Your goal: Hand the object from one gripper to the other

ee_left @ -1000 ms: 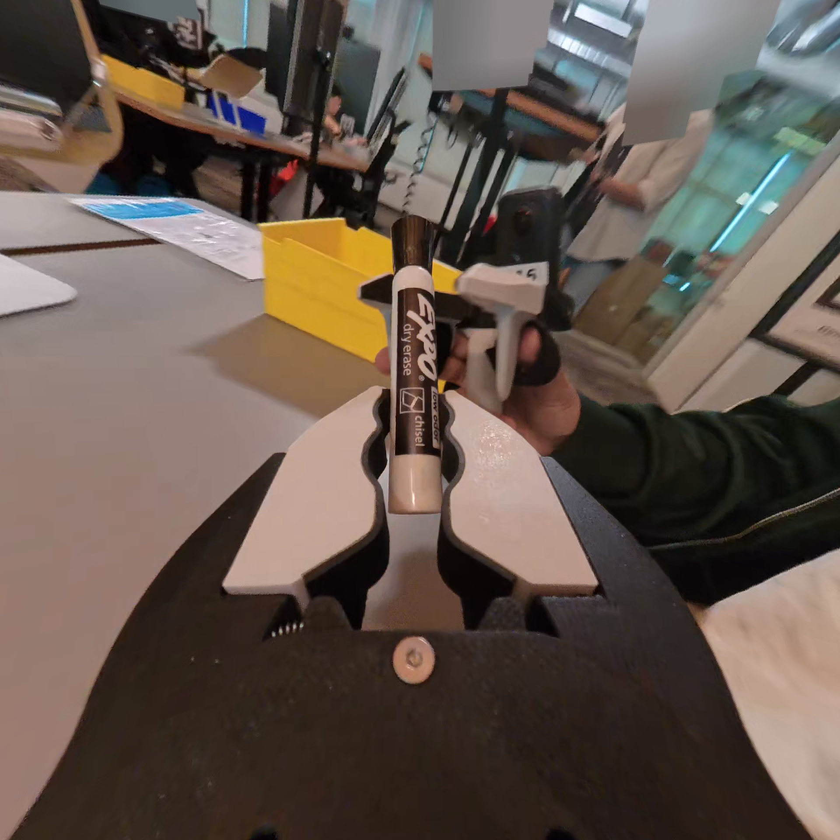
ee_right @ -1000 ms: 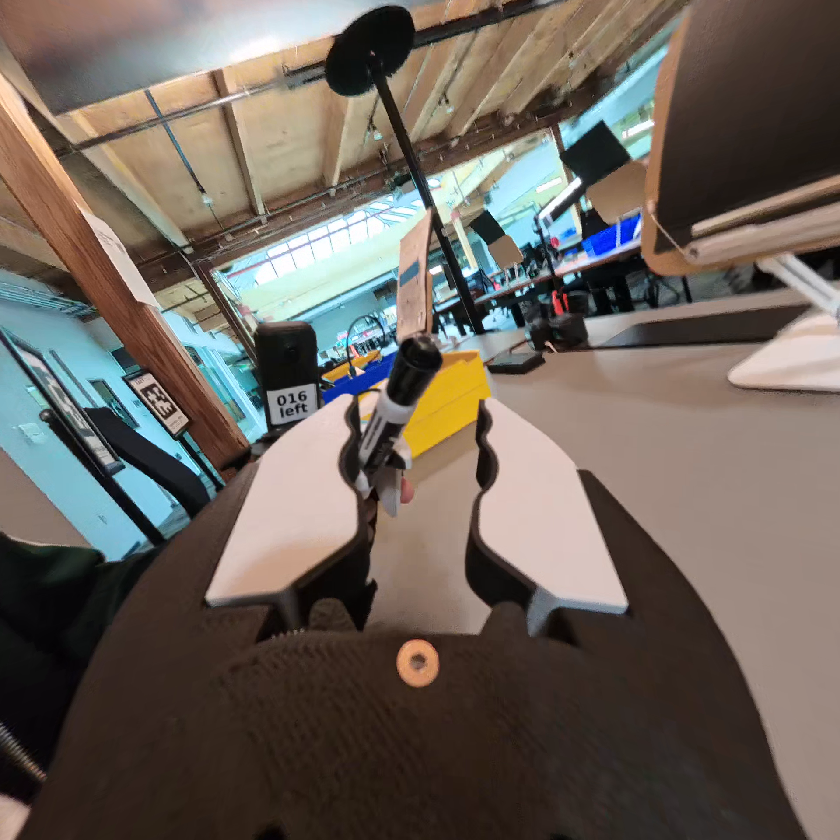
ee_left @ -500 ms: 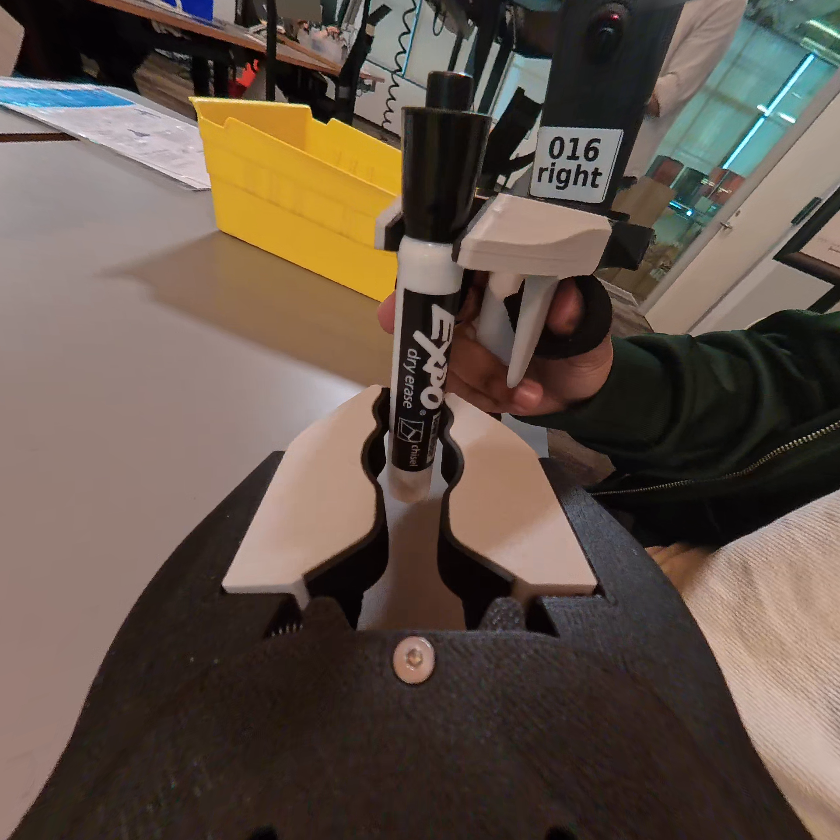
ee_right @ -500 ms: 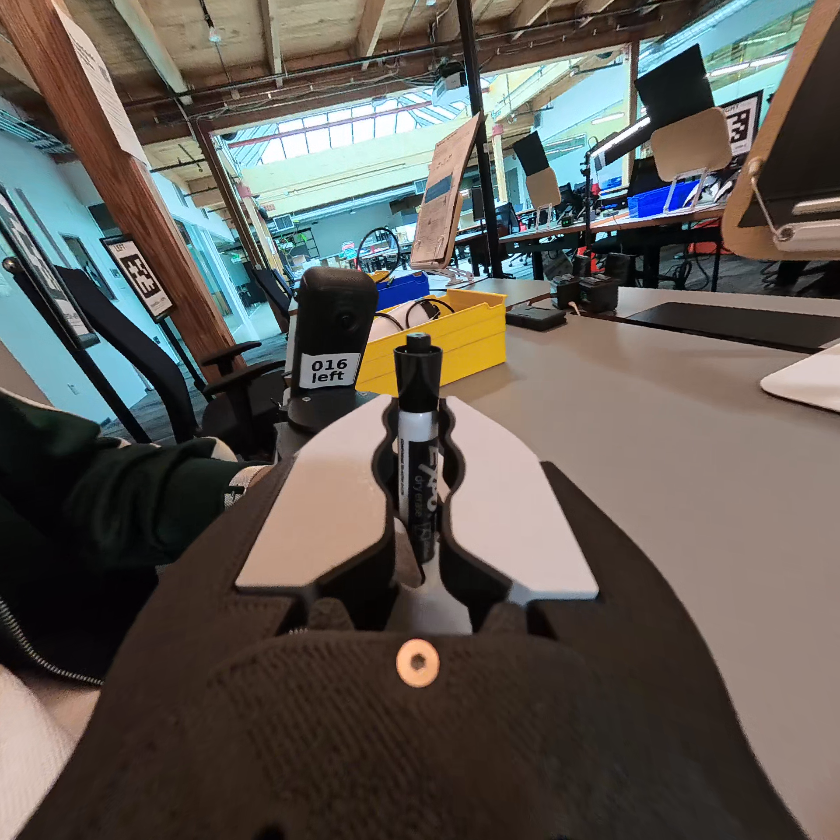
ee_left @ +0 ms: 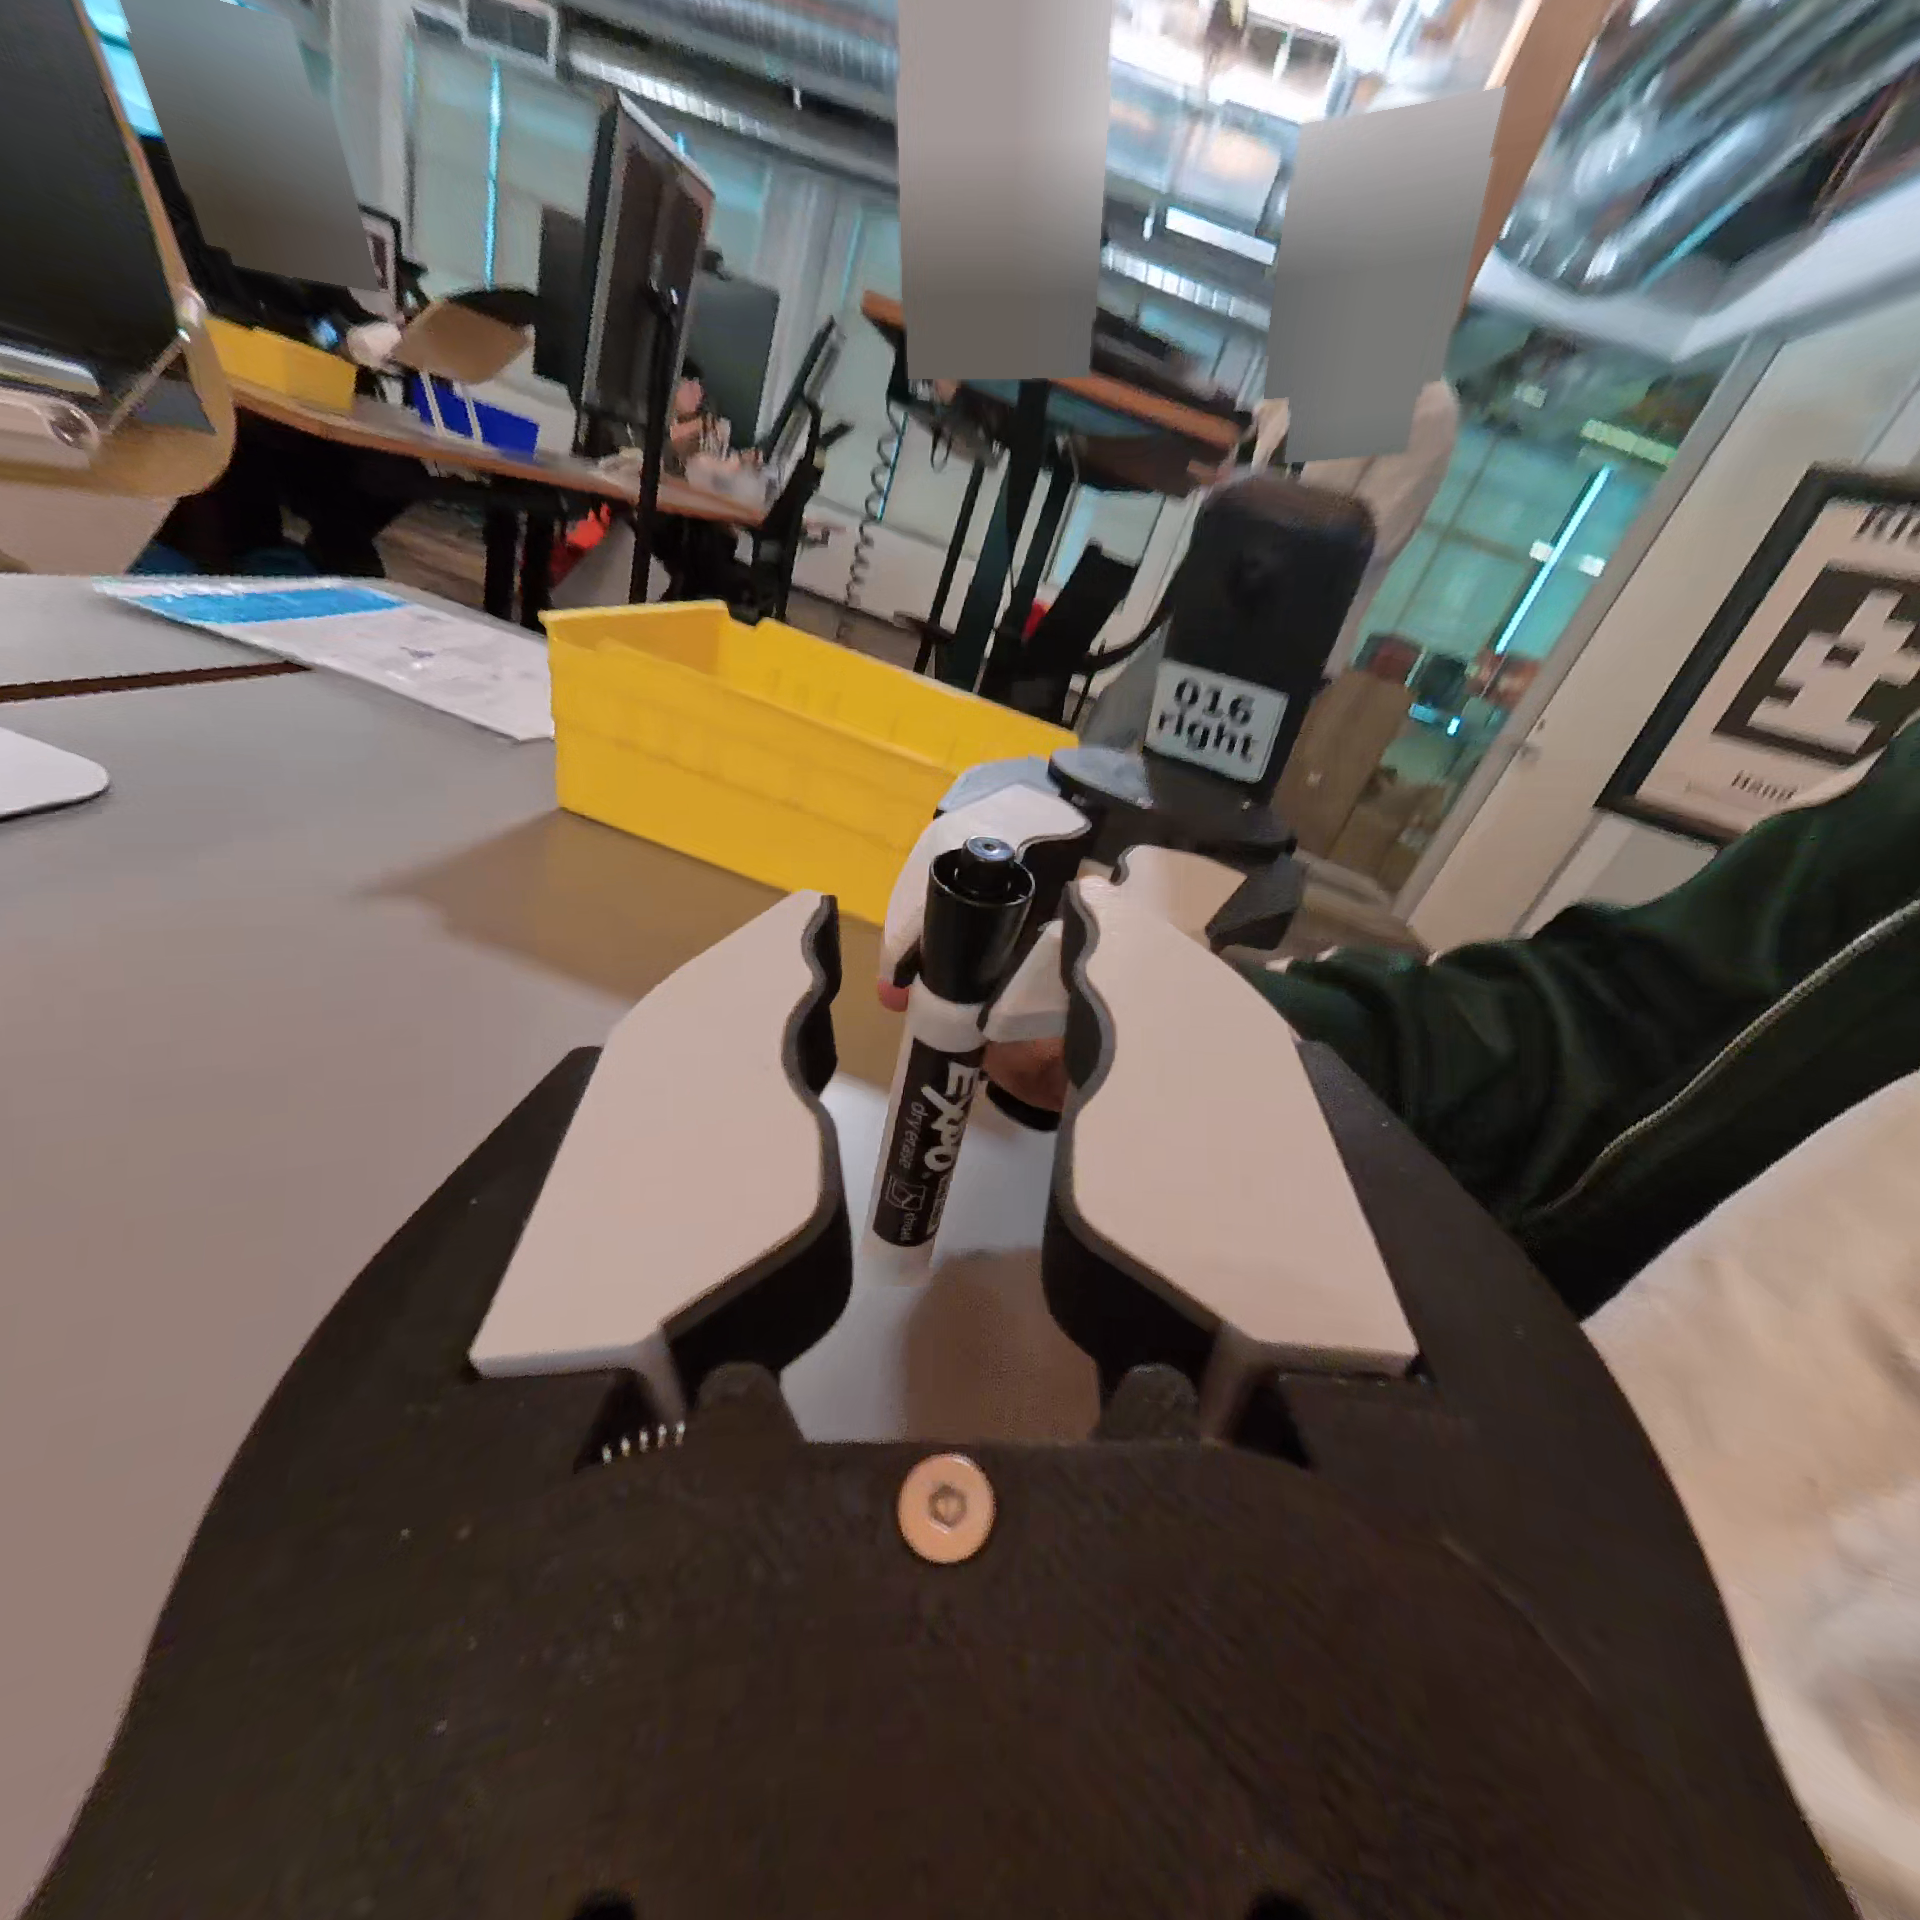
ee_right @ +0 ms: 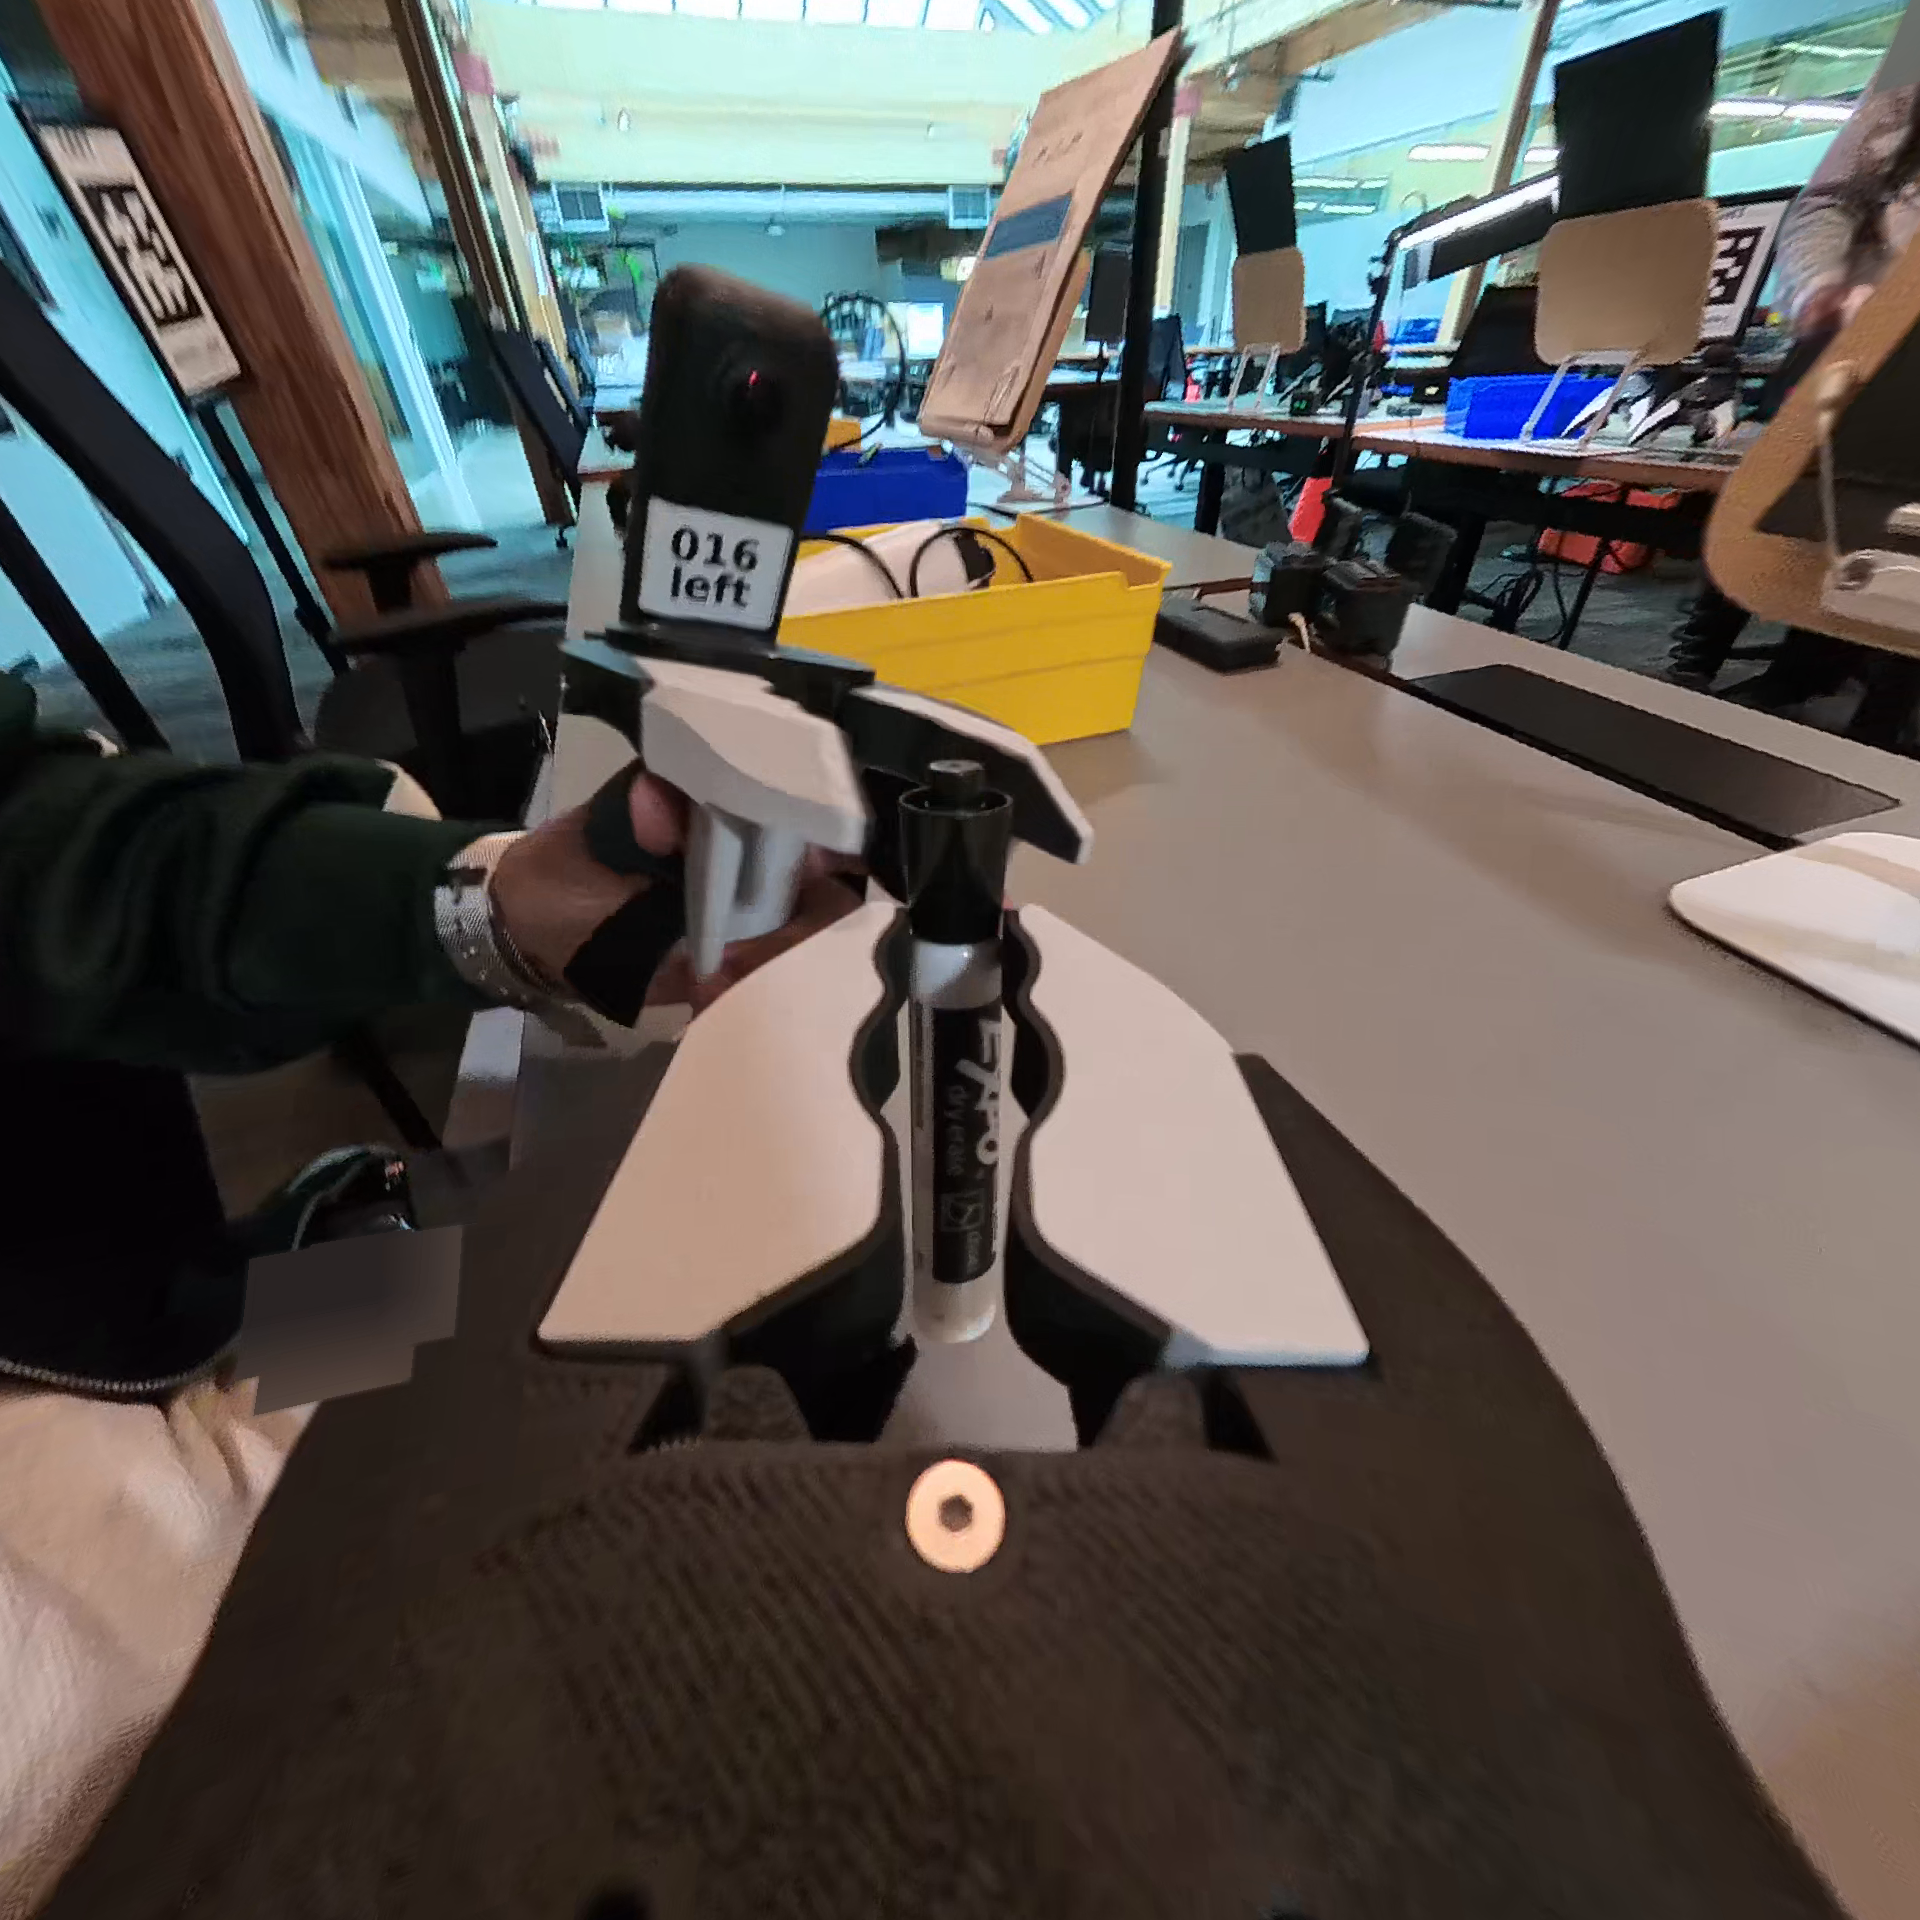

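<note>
On my right wrist view the right gripper (ee_right: 954, 1049) has its fingers (ee_right: 758, 1153) closed around the marker (ee_right: 954, 1122), clamping its barrel just below the black cap; the marker stands close to upright, cap up and away from the camera, white tail end down between the finger roots. The left gripper (ee_right: 966, 821) shows here side-on at the left, held by a hand (ee_right: 582, 894) in a dark green sleeve, its tips just behind the marker's cap. From this angle I cannot tell how wide they stand.

The left wrist view settles that. The left gripper (ee_left: 948, 997) has its fingers (ee_left: 686, 1153) spread wide, with clear gaps on both sides of the marker (ee_left: 935, 1081), which leans slightly and touches neither pad. Only this view shows the right gripper (ee_left: 971, 992) head-on beyond the marker, its white tips pinching the barrel under the cap, though it is partly hidden and blurred.

Both views show the grey worktop (ee_left: 260, 987) and a yellow bin (ee_left: 748, 748) on it, farther off. The right wrist view alone looks into the bin (ee_right: 997, 644), where a black cable lies over something white. The left wrist view alone shows a printed sheet (ee_left: 343, 634) at the far left.
</note>
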`<state>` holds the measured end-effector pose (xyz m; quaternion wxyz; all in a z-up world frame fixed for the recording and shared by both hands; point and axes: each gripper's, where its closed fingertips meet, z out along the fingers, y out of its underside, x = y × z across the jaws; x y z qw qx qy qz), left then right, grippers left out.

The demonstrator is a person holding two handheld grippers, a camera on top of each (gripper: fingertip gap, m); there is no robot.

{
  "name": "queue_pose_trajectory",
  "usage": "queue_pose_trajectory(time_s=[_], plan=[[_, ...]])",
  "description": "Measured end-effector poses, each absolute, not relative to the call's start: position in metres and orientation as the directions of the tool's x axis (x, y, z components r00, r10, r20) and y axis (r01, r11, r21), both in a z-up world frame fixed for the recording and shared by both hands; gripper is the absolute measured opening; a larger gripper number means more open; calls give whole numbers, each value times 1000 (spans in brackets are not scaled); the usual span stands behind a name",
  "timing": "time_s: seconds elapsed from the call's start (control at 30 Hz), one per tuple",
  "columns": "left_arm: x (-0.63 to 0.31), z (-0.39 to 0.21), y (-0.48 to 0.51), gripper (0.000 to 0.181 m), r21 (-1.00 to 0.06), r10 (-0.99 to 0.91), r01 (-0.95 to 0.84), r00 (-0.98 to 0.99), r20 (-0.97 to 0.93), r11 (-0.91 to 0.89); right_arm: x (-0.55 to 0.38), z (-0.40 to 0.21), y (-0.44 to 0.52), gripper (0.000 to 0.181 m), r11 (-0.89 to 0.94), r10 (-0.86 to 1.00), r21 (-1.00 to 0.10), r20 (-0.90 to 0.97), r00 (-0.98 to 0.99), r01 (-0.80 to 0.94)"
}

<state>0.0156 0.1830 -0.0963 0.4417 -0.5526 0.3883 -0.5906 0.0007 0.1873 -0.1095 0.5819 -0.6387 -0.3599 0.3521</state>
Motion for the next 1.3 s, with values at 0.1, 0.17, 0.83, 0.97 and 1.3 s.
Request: queue_pose_trajectory(time_s=[0.1, 0.17, 0.83, 0.97, 1.3], plan=[[20, -104, 177, 25, -969, -969, 21, 10, 247, -247, -6, -115, 185, 18, -52, 869, -994, 4, 494, 98], [20, -102, 177, 23, -982, -981, 9, 47, 190, -189, -6, -114, 184, 18, -47, 873, -995, 0, 489, 84], [-8, -55, 191, 24, -988, -982, -99, 163, 99, -116, -29, -150, 187, 52, -42, 882, -978, 59, 467, 203], [-4, -50, 184, 23, -989, -985, -105, 150, 86, -103, -29, -139, 180, 26, -60, 907, -991, -5, 422, 117], [-1, -40, 180, 29, -995, -986, -39, 142, 91, -97, -30, -122, 174, 20, -112, 926, -994, -108, 361, -11]])
